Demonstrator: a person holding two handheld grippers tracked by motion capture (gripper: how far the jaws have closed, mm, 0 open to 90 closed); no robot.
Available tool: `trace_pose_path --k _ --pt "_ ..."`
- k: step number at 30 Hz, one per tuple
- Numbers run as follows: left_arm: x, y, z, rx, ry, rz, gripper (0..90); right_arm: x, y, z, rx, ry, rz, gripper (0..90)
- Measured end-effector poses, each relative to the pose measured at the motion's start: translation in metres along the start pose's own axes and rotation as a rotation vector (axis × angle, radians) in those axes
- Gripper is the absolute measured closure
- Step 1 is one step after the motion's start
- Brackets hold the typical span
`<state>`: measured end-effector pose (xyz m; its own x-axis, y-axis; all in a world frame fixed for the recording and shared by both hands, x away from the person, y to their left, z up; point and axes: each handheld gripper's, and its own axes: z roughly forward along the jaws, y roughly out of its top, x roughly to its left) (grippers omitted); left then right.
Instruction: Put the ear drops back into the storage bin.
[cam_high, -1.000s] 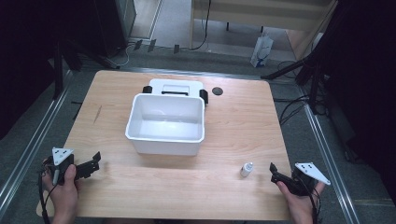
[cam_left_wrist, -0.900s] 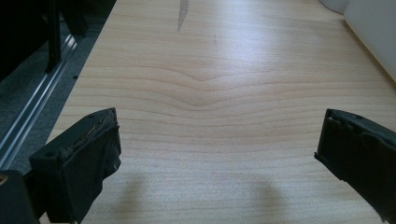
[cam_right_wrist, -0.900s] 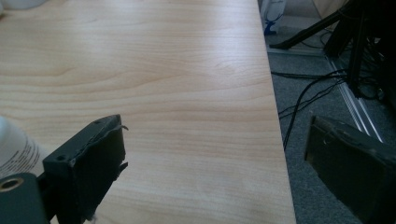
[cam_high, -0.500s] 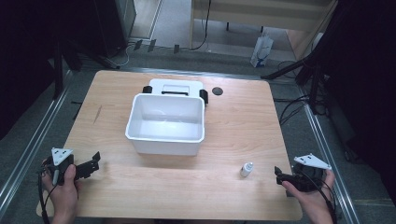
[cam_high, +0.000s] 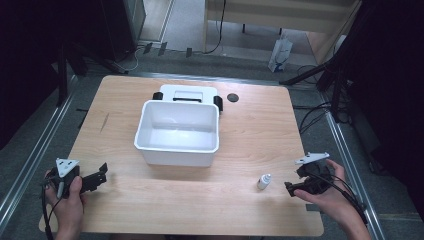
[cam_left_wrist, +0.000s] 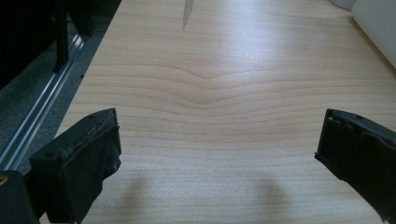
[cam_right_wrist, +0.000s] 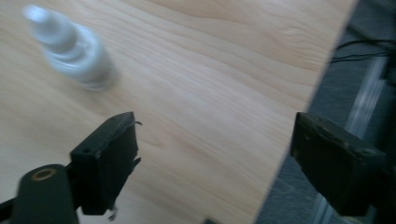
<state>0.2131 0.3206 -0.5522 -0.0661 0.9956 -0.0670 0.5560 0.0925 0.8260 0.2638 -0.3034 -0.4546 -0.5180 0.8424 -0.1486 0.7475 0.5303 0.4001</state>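
A small white dropper bottle (cam_high: 263, 181) stands upright on the wooden table (cam_high: 250, 130), right of centre near the front. My right gripper (cam_high: 295, 188) is just to its right, held low, jaws wide apart with nothing between them. In the right gripper view the bottle (cam_right_wrist: 72, 51) is blurred, up and to the left of the left jaw, outside the gap. My left gripper (cam_high: 102, 172) rests at the front left corner, open over bare wood (cam_left_wrist: 215, 140). A white rectangular bin (cam_high: 178, 132) sits in the table's middle, hollow side up.
A white device with black side handles (cam_high: 187, 94) stands behind the bin. A small dark round disc (cam_high: 232, 97) lies at the back right. Metal rails run along both table sides, and cables trail on the floor at right.
My right gripper has swung outward to the right and turned, then settled near the bottle's right side. The left gripper has stayed put.
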Motion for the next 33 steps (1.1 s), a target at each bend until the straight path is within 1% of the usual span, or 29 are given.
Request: trace_pose_path --k 1,2,3,4,5,6,7,8,9,10,12,13,14,15,16,17,18,19,21,22,23,24,28,29,30,31,33 --pt "0.0 0.0 0.0 0.0 0.0 0.0 0.4 0.002 0.004 0.0 0.011 0.021 -0.014 21.3" --pt "0.0 0.0 0.0 0.0 0.001 -0.001 0.4 0.004 0.009 -0.001 0.025 0.026 -0.027 23.9" --pt "0.0 0.0 0.0 0.0 0.001 -0.001 0.4 0.004 0.009 -0.001 0.025 0.026 -0.027 23.9" --pt "0.0 0.0 0.0 0.001 0.003 -0.001 0.4 0.007 0.017 -0.002 0.054 0.045 -0.047 28.0" --pt "0.0 0.0 0.0 0.001 0.003 -0.001 0.4 0.007 0.017 -0.002 0.054 0.045 -0.047 28.0" --pt "0.0 0.0 0.0 0.001 0.003 -0.001 0.4 0.01 0.025 -0.002 0.082 0.06 -0.058 32.3" --pt "0.0 0.0 0.0 0.001 0.003 -0.001 0.4 0.012 0.028 -0.003 0.089 0.066 -0.071 34.3" --pt "0.0 0.0 0.0 0.004 0.002 0.002 0.4 0.012 0.028 -0.003 0.089 0.066 -0.071 34.3" --pt "0.0 0.0 0.001 0.005 0.002 0.003 0.4 0.014 0.031 -0.003 0.096 0.072 -0.075 37.3" --pt "0.0 0.0 0.001 0.008 0.002 0.003 0.4 0.018 0.037 -0.003 0.113 0.078 -0.087 38.4" --pt "0.0 0.001 0.001 0.013 0.003 0.001 0.4 0.021 0.043 -0.002 0.13 0.091 -0.102 40.9" --pt "0.0 0.001 0.001 0.013 0.003 0.001 0.4 0.021 0.043 -0.002 0.13 0.091 -0.102 40.9" --pt "0.0 0.001 0.001 0.014 0.003 0.0 0.4 0.025 0.047 -0.001 0.157 0.103 -0.112 43.8" --pt "0.0 0.001 0.001 0.01 0.002 -0.005 0.4 0.025 0.047 -0.001 0.157 0.103 -0.112 43.8" --pt "0.0 0.001 0.001 0.011 0.001 -0.006 0.4 0.026 0.049 0.0 0.168 0.101 -0.12 46.8" --pt "0.0 0.001 0.001 0.01 0.001 -0.007 0.4 0.027 0.051 0.0 0.177 0.106 -0.128 48.0" --pt "0.0 0.001 0.002 0.009 0.0 -0.009 0.4 0.03 0.055 0.0 0.188 0.114 -0.142 51.1" --pt "0.0 0.001 0.002 0.009 0.0 -0.009 0.4 0.03 0.055 0.0 0.188 0.114 -0.142 51.1" --pt "0.0 0.001 0.002 0.013 0.002 -0.006 0.4 0.034 0.059 -0.001 0.193 0.126 -0.161 53.0" --pt "0.0 0.001 0.002 0.015 0.006 0.002 0.4 0.038 0.062 -0.001 0.201 0.131 -0.177 56.3" --pt "0.0 0.001 0.002 0.015 0.006 0.002 0.4 0.038 0.062 -0.001 0.201 0.131 -0.177 56.3" --pt "-0.001 0.001 0.002 0.016 0.008 0.005 0.4 0.042 0.066 0.0 0.212 0.139 -0.19 57.9" --pt "-0.001 0.001 0.002 0.014 0.007 0.005 0.4 0.047 0.072 0.004 0.229 0.148 -0.202 59.9" --pt "-0.001 0.001 0.002 0.016 0.006 0.004 0.4 0.048 0.073 0.005 0.236 0.145 -0.205 61.3" --pt "-0.001 0.001 0.002 0.015 0.005 0.004 0.4 0.05 0.075 0.009 0.257 0.133 -0.216 61.6" --pt "-0.001 0.001 0.002 0.015 0.005 0.004 0.4 0.05 0.075 0.009 0.257 0.133 -0.216 61.6" --pt "-0.001 0.001 0.002 0.014 0.005 0.003 0.4 0.051 0.076 0.013 0.275 0.136 -0.205 62.7"
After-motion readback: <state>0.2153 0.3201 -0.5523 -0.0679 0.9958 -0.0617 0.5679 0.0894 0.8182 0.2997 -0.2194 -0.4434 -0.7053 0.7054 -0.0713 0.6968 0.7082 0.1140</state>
